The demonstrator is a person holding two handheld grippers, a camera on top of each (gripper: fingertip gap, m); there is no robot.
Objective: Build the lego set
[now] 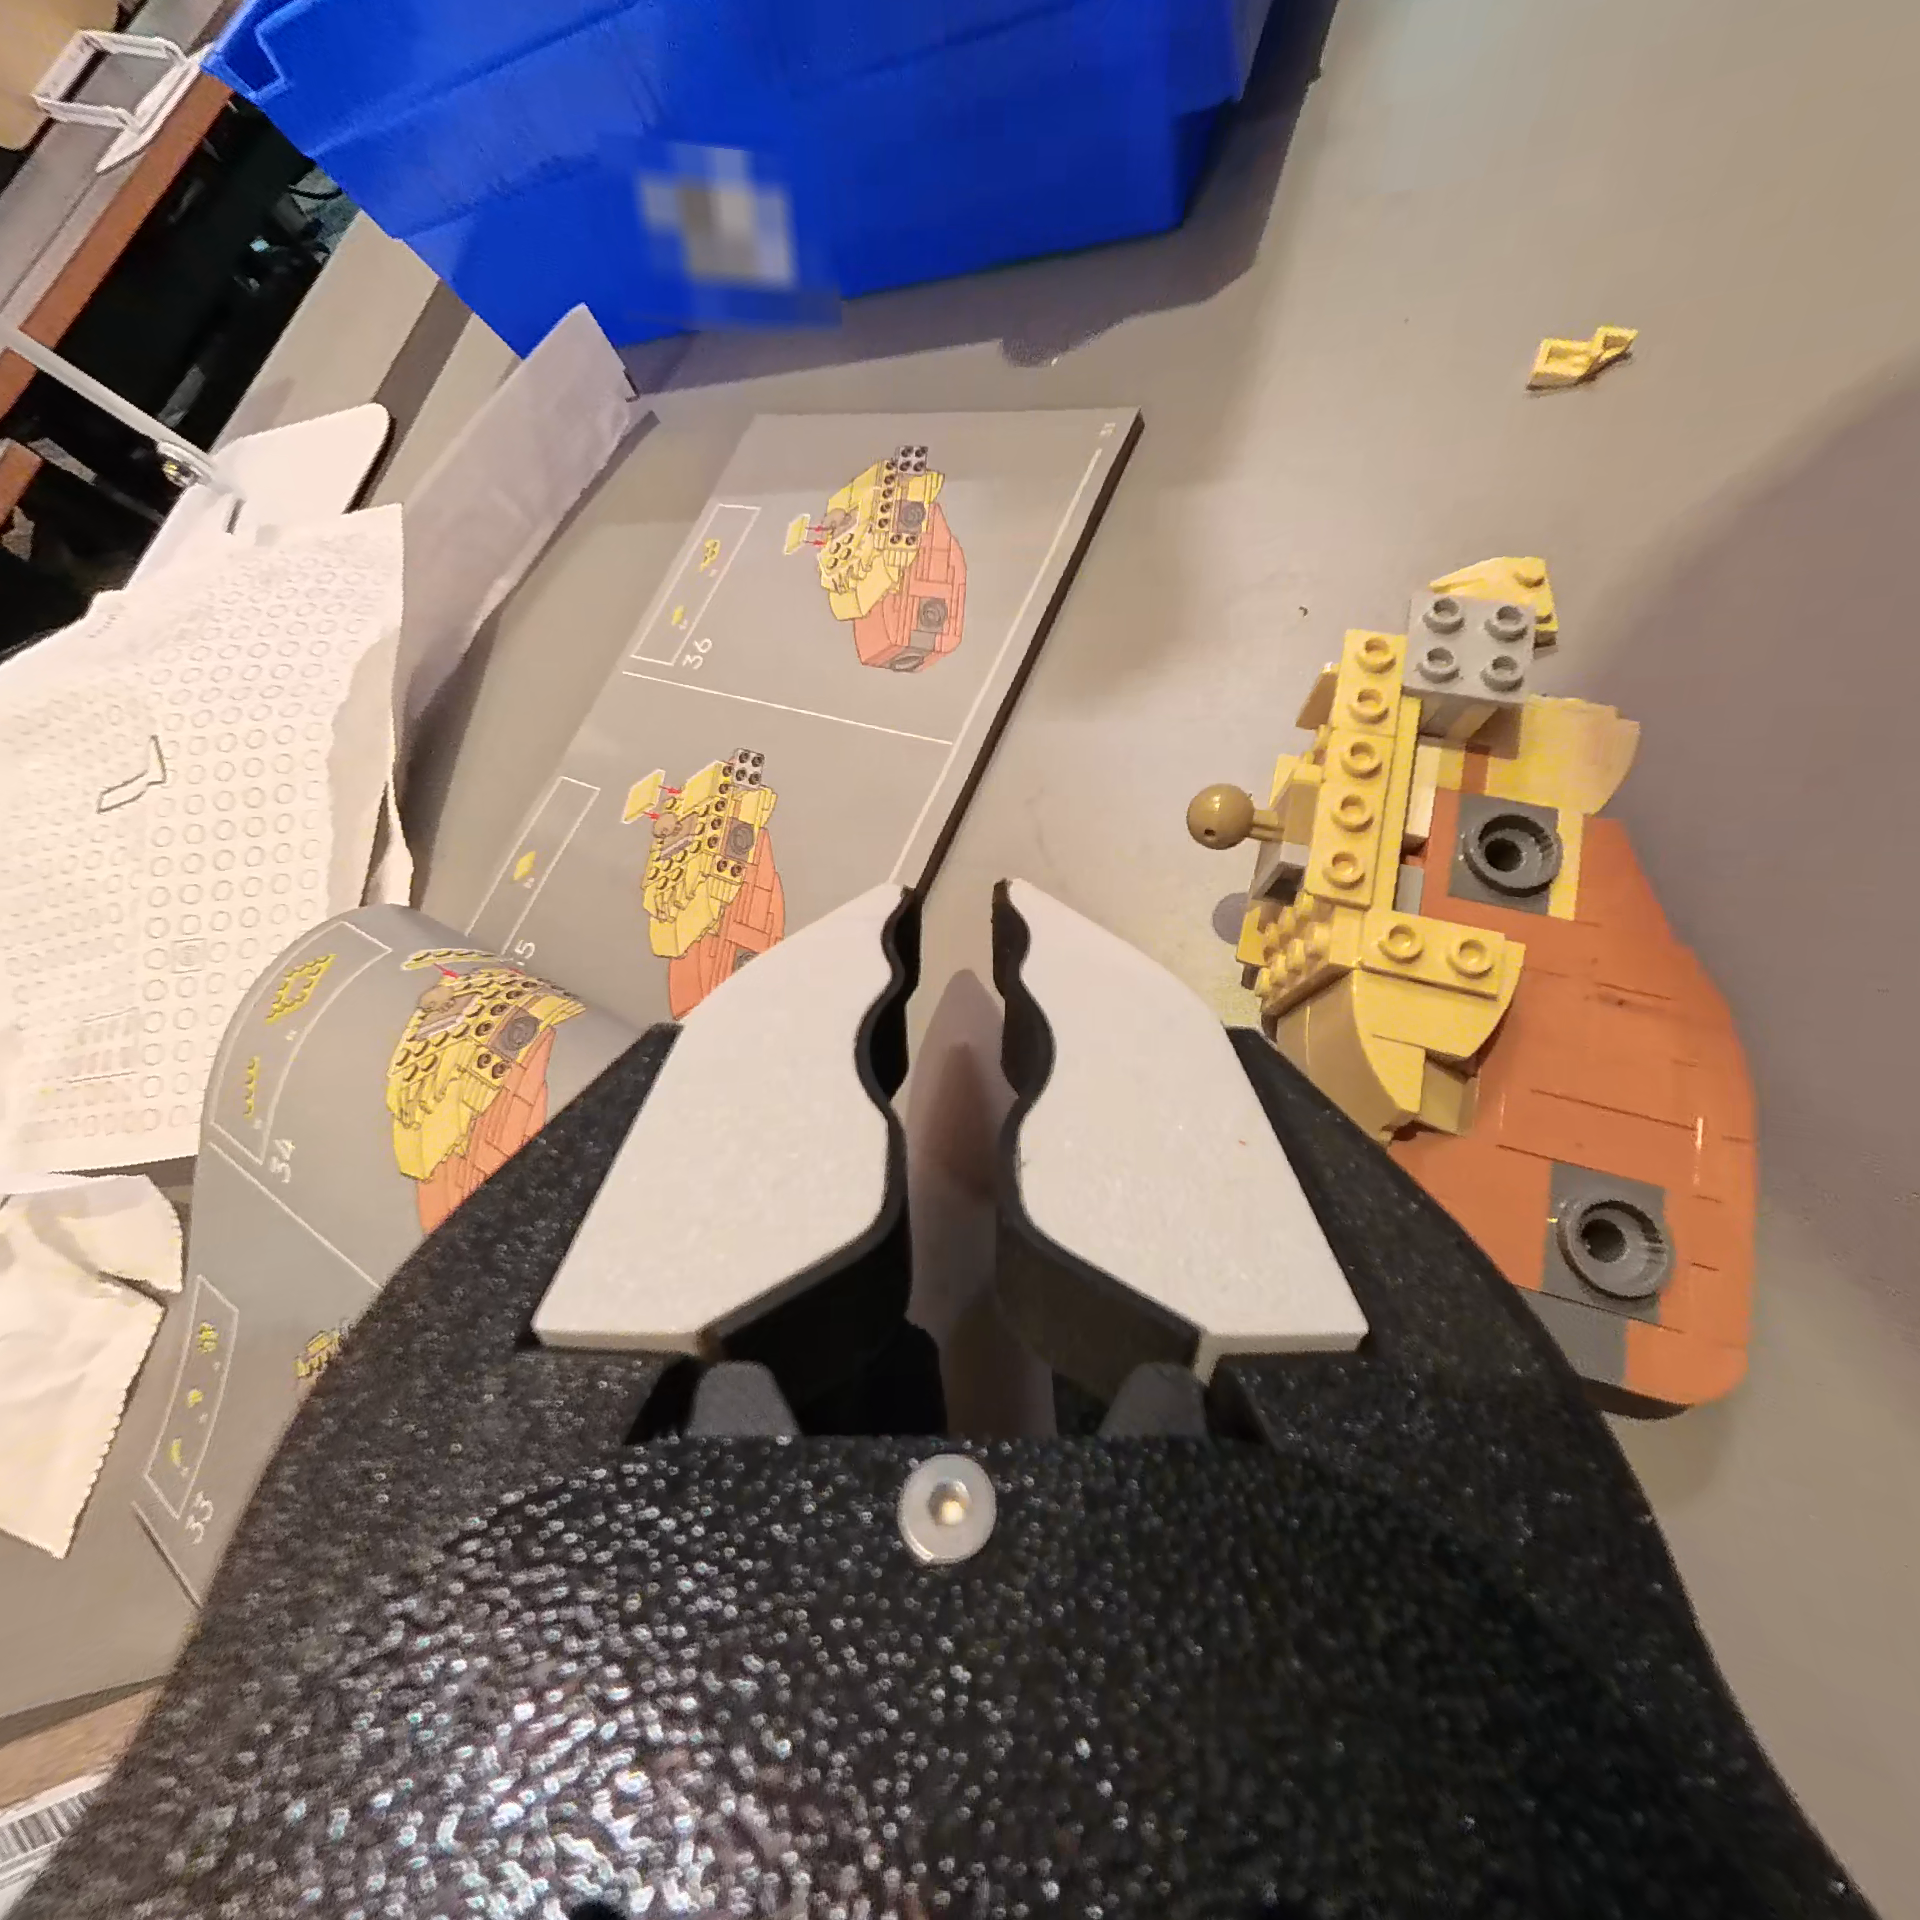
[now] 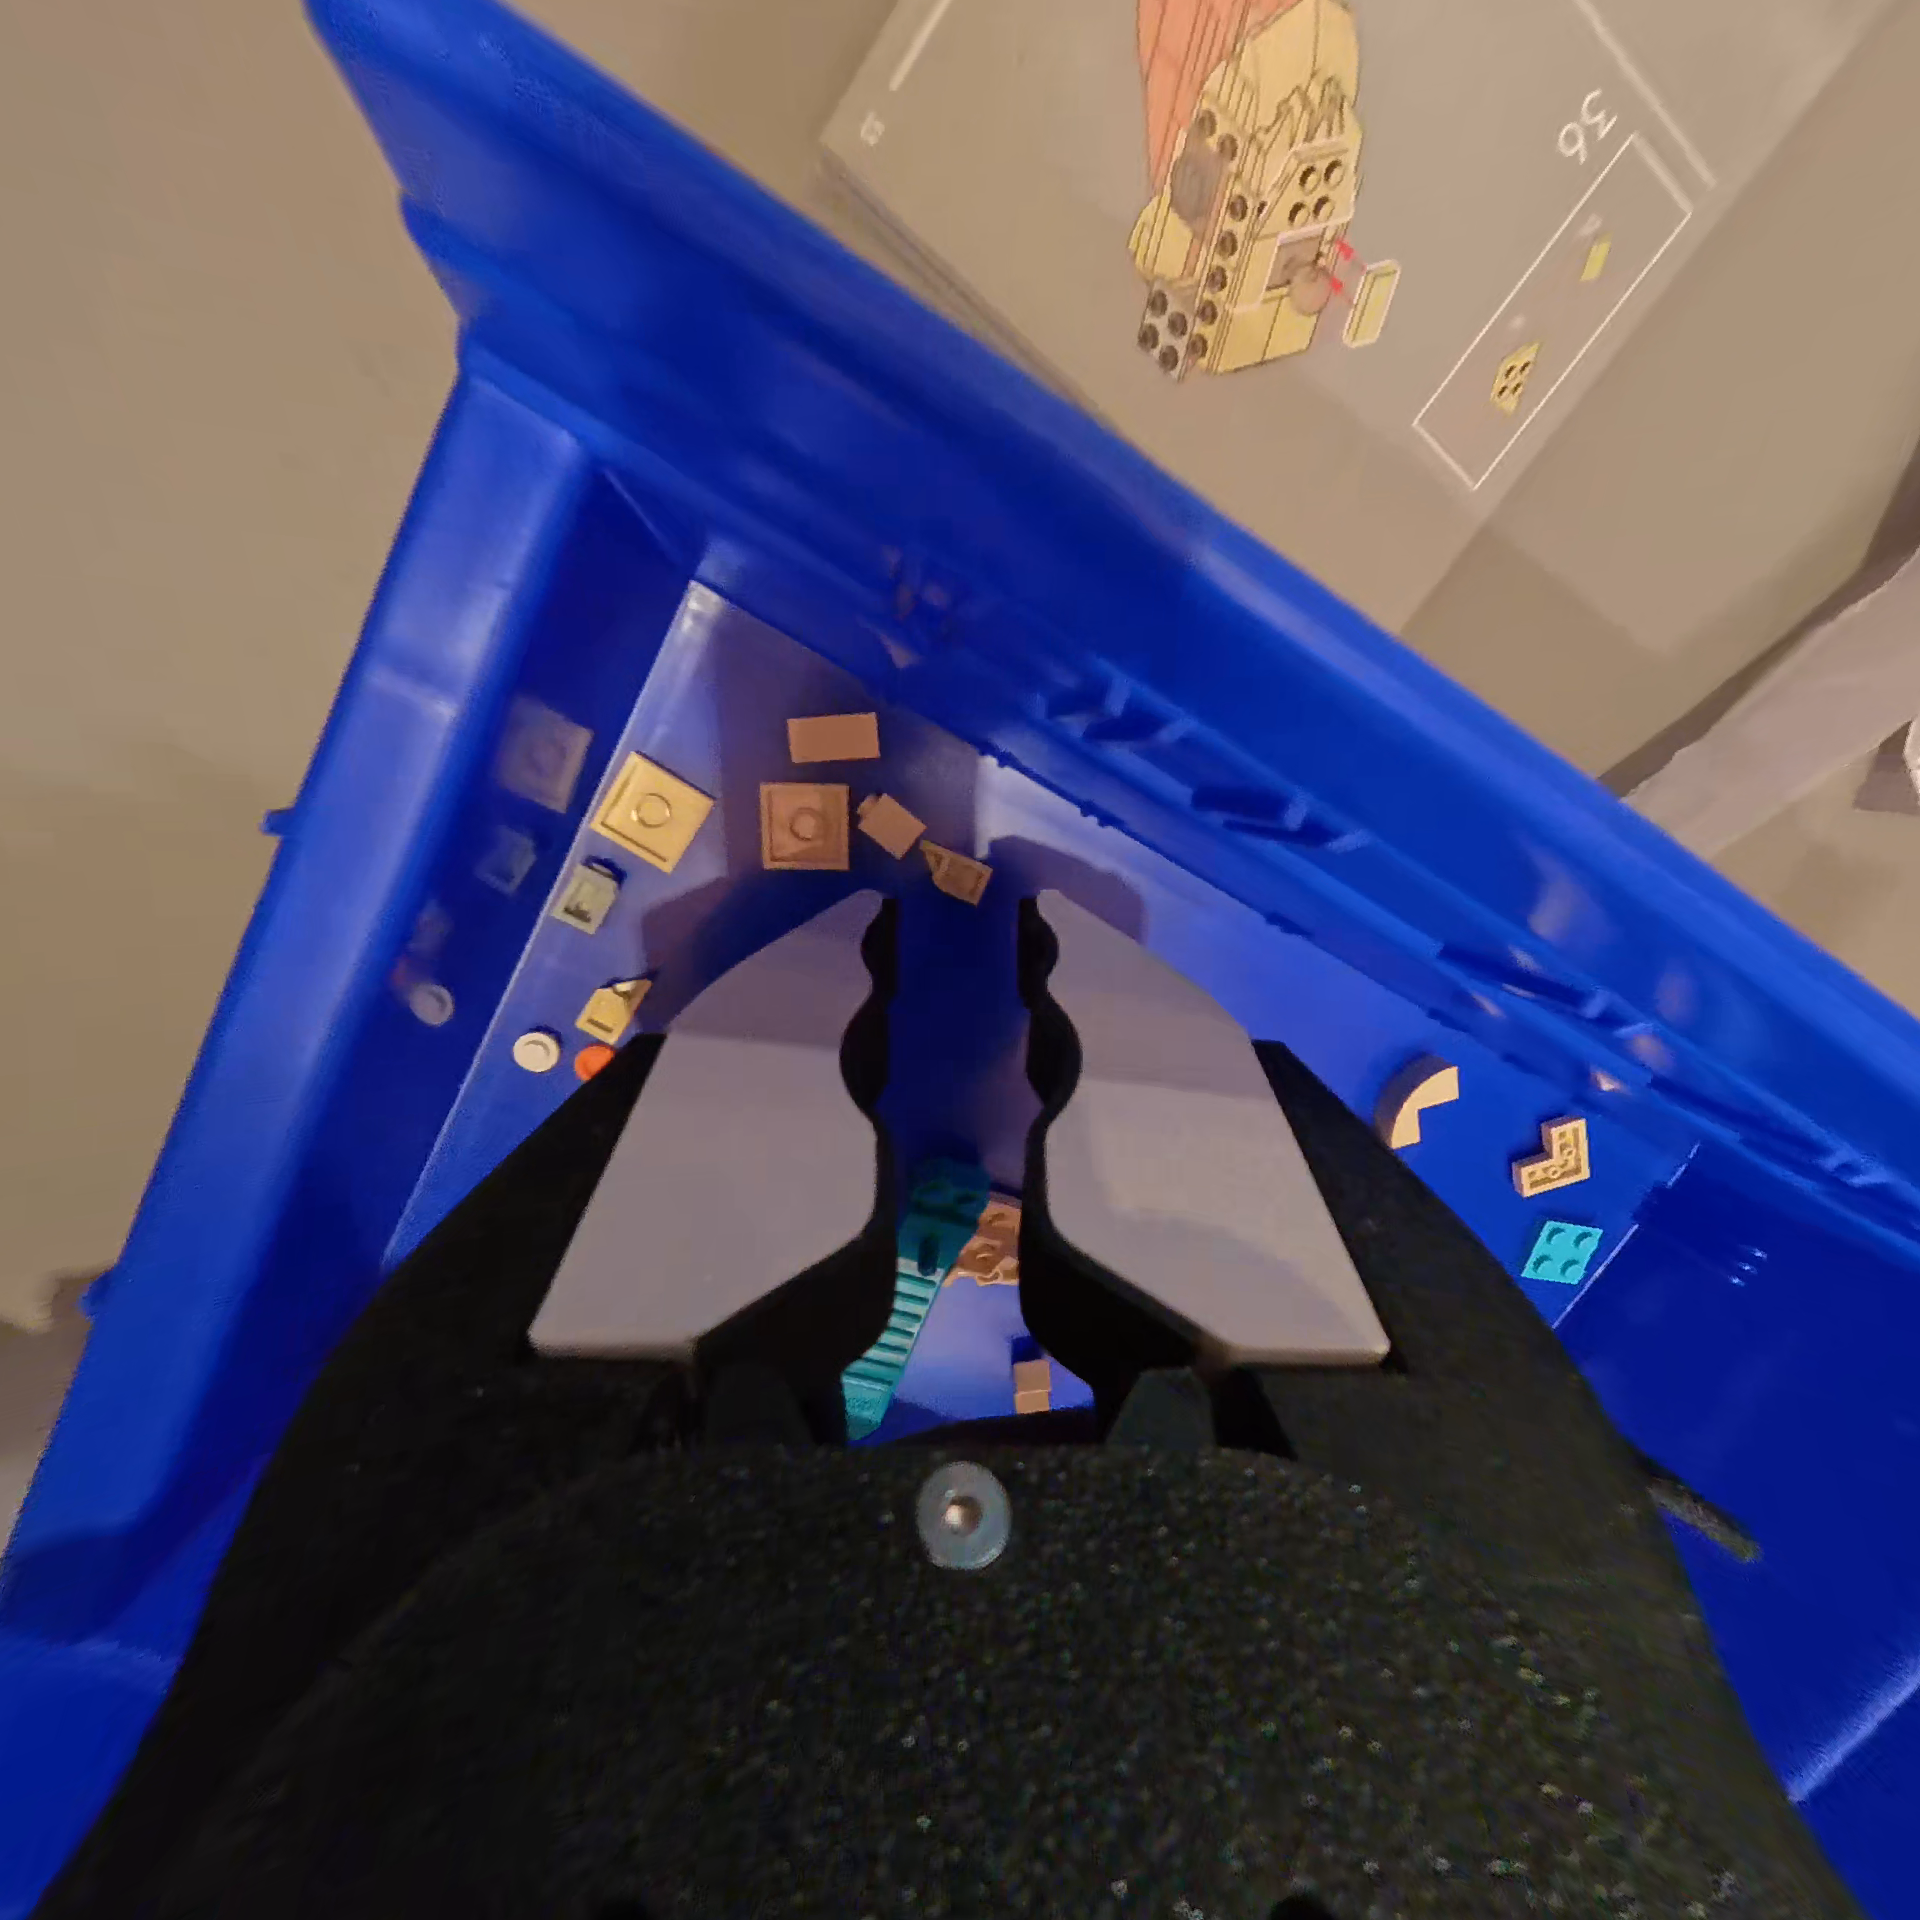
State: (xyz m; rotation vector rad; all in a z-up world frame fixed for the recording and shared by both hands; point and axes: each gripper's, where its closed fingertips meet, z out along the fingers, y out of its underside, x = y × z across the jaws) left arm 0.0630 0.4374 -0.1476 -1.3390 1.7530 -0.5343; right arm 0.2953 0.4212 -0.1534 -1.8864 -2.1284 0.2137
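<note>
Two views. Left hand-held gripper [image 1: 948,914]: jaws slightly parted, empty, hovering above counter [image 1: 1351,312]; half-built lego model [image 1: 1455,935] just right of it, instruction booklet [image 1: 831,644] left. Right hand-held gripper [image 2: 954,906]: parted, empty, inside blue bin [image 2: 727,436] over loose lego pieces [image 2: 805,826].

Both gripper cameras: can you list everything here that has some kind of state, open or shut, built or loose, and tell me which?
Left gripper: open, empty, above the table.
Right gripper: open, empty, inside the bin.
Lego model: partly built, resting on the table.
Instruction booklet: open, near page curling up.
Blue bin: uncovered, loose pieces scattered on its floor.
Small tan pieces: loose on the table.
White paper bags: torn open, crumpled.
</note>
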